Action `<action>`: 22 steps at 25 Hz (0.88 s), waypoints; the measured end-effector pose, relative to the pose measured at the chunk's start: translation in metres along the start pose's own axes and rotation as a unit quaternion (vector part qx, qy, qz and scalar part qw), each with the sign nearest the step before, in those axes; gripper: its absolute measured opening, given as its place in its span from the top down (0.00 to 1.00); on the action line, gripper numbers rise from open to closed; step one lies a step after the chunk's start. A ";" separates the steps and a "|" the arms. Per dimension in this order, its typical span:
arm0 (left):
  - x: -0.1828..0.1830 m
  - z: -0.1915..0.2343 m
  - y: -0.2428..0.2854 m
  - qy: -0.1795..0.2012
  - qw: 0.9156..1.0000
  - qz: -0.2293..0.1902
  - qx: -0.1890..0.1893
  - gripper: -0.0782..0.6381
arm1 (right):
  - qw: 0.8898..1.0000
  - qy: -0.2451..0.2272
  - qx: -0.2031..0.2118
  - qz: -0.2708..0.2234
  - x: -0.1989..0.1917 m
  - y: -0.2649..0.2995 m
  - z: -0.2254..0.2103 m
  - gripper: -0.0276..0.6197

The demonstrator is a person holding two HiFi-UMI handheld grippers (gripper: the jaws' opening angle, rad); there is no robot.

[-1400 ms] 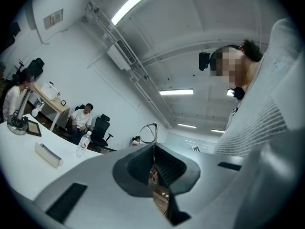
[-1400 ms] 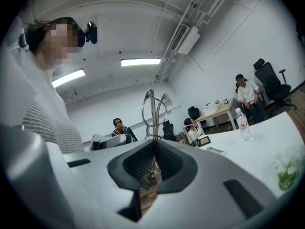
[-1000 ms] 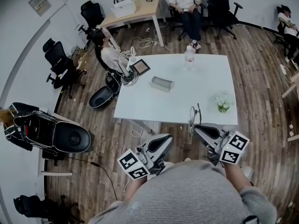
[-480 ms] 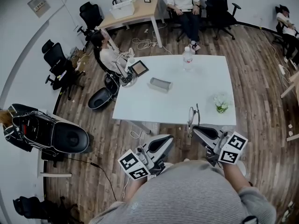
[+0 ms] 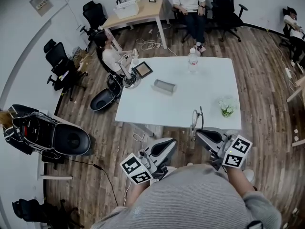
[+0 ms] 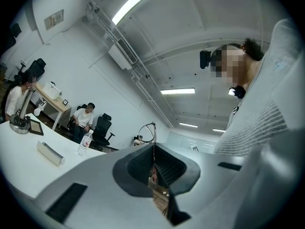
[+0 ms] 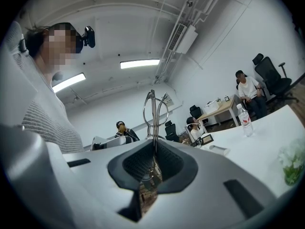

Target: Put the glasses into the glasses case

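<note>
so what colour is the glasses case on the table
Light grey. The glasses case shows best in the head view.

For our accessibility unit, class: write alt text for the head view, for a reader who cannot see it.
The right gripper holds the glasses at the near edge of a white table; the left gripper, shut and empty, is beside it. The glasses case lies farther across the table.

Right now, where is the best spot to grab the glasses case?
Probably its middle, pinched across the narrow width, coming down from above: the glasses case lies flat and long on the table, with bare space along both long sides.
</note>
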State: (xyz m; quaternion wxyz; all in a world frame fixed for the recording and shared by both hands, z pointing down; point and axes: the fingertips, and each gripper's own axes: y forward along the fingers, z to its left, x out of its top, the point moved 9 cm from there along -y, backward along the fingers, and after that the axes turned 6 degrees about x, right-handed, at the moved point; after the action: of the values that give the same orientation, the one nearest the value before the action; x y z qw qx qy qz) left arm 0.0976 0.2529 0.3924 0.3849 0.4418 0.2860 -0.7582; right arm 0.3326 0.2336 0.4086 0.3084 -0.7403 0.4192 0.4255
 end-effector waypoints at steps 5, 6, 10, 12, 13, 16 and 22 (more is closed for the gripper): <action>0.002 0.002 0.003 -0.002 1.000 -0.001 0.000 0.87 | 1.000 0.002 -0.001 0.002 0.001 0.001 -0.002 0.91; 0.003 0.002 0.003 -0.002 1.000 -0.001 -0.001 0.87 | 1.000 0.002 -0.002 0.002 0.002 0.001 -0.002 0.91; 0.002 0.002 0.009 -0.001 1.000 0.000 -0.004 0.87 | 1.000 0.001 -0.005 0.000 0.003 -0.001 -0.006 0.91; 0.001 0.000 0.010 0.001 1.000 0.000 -0.002 0.87 | 1.000 0.002 -0.005 0.000 0.003 -0.002 -0.008 0.91; 0.000 0.000 0.010 0.002 1.000 0.001 -0.001 0.87 | 1.000 0.002 -0.004 0.000 0.003 0.000 -0.009 0.91; -0.001 0.002 0.003 0.004 1.000 0.008 0.004 0.87 | 1.000 0.005 -0.003 0.001 0.001 0.010 -0.011 0.91; 0.009 0.032 -0.013 0.005 1.000 0.000 0.017 0.87 | 1.000 0.006 0.002 0.013 -0.002 0.044 -0.019 0.91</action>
State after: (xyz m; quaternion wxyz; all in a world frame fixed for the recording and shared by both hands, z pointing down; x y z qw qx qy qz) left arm 0.0696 0.2325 0.4001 0.3761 0.4520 0.2744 -0.7609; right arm 0.3004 0.1985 0.4145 0.3023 -0.7368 0.4314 0.4238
